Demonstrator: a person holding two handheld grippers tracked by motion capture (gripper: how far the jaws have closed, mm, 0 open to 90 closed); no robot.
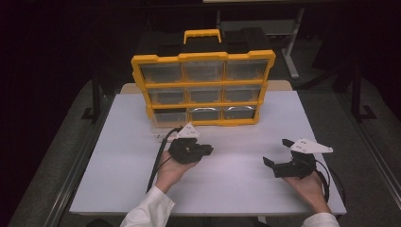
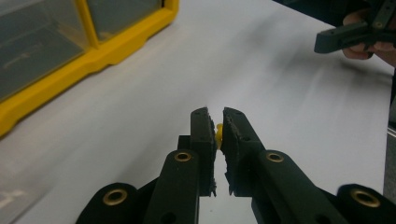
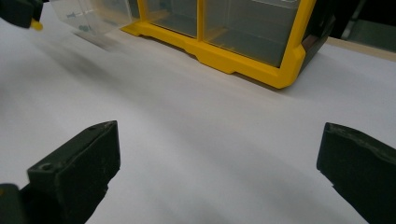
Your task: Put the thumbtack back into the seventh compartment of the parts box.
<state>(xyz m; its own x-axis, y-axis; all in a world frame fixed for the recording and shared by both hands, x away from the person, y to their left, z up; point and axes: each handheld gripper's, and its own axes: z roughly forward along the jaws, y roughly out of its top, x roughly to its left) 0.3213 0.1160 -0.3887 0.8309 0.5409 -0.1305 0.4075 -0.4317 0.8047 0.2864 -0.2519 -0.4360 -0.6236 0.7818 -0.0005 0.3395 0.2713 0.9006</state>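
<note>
The left gripper (image 2: 218, 122) pinches a small yellow piece (image 2: 218, 132) by its edge between clenched fingers, so it could slip onto the worktop (image 2: 289, 107); the right gripper (image 3: 219, 154) is released.

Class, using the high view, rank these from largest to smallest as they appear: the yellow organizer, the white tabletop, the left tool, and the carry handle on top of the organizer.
1. White tabletop
2. Yellow organizer
3. and 4. Left tool and carry handle: they look about alike, and the tool sits nearer the camera, so no firm ranking.
</note>
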